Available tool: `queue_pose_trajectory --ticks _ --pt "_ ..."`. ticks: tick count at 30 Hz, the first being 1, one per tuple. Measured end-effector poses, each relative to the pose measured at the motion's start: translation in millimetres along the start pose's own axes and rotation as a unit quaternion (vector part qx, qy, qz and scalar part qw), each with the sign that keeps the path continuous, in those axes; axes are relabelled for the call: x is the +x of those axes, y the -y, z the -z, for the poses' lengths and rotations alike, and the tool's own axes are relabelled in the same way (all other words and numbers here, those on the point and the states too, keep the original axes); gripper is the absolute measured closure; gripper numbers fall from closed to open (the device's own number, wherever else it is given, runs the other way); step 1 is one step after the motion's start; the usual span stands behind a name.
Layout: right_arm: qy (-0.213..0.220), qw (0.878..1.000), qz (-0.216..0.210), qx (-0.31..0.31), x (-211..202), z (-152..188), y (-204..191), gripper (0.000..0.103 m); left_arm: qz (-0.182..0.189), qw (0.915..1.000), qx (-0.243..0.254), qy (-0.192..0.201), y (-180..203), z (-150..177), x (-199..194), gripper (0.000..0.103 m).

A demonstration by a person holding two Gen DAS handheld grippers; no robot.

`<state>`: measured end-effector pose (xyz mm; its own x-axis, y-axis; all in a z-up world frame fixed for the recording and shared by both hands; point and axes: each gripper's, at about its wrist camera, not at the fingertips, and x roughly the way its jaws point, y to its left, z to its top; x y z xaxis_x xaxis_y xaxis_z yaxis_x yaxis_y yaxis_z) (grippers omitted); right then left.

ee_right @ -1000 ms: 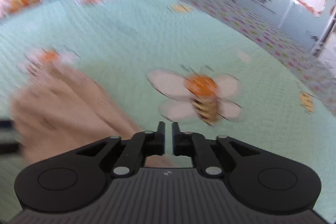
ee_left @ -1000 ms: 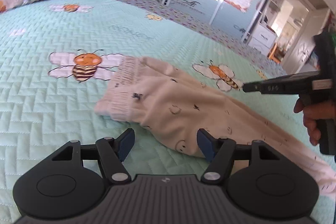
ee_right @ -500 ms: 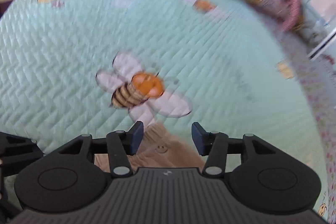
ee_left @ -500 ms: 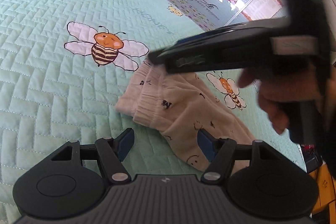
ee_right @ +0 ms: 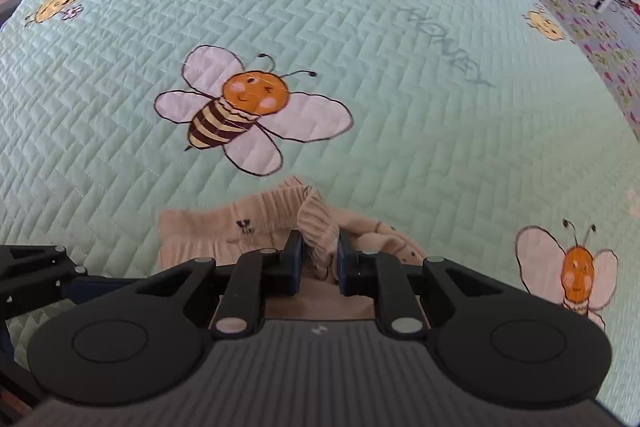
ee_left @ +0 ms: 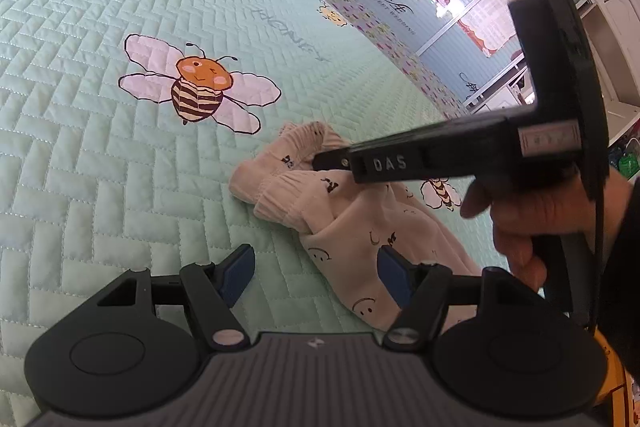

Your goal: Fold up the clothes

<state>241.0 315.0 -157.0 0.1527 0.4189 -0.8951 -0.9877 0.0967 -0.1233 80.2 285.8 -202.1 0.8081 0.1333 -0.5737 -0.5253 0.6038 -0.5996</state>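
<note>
pants (ee_left: 352, 227), beige with smiley print, lie crumpled on the mint bee quilt (ee_left: 100, 163), waistband toward the big bee (ee_right: 248, 111). left gripper (ee_left: 316, 271) nearest: tongs wide, empty, hovering low over a pant leg, pointing shallowly down. right gripper (ee_right: 318, 255) beyond it: jaws have just been closing and now pinch a ribbed waistband fold (ee_right: 316, 223). judgement: take both waistband layers before lifting, pull flat, avoid dragging the quilt. right hand (ee_left: 532, 211) wraps the handle, tool pitched steeply down.
</note>
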Motion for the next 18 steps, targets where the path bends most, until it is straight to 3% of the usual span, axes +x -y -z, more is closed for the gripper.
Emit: queue_pose_trajectory --ticks 2,5,7,10,14,18 --pt "0.006 1.000 0.008 0.004 0 -1 0 0.083 0.003 1.0000 0.002 -0.001 1 -1 1 0.032" --pt "0.009 1.000 0.023 0.005 5 -5 -1 0.063 0.013 0.9999 0.002 -0.001 0 -4 4 0.032" --pt "0.016 0.999 0.027 0.005 5 -8 -3 0.062 0.020 0.9998 0.001 -0.002 -2 -7 6 0.032" --pt "0.065 0.997 0.034 0.027 -18 -6 0 0.061 0.030 0.9994 -0.011 -0.009 -7 -11 9 0.032" --pt "0.142 0.982 0.031 0.121 -64 19 17 0.053 0.037 0.9988 -0.030 -0.008 -15 -14 12 0.033" --pt "0.187 0.960 0.030 0.204 -89 61 15 0.053 0.009 0.9995 0.019 0.024 -9 -15 0 0.033"
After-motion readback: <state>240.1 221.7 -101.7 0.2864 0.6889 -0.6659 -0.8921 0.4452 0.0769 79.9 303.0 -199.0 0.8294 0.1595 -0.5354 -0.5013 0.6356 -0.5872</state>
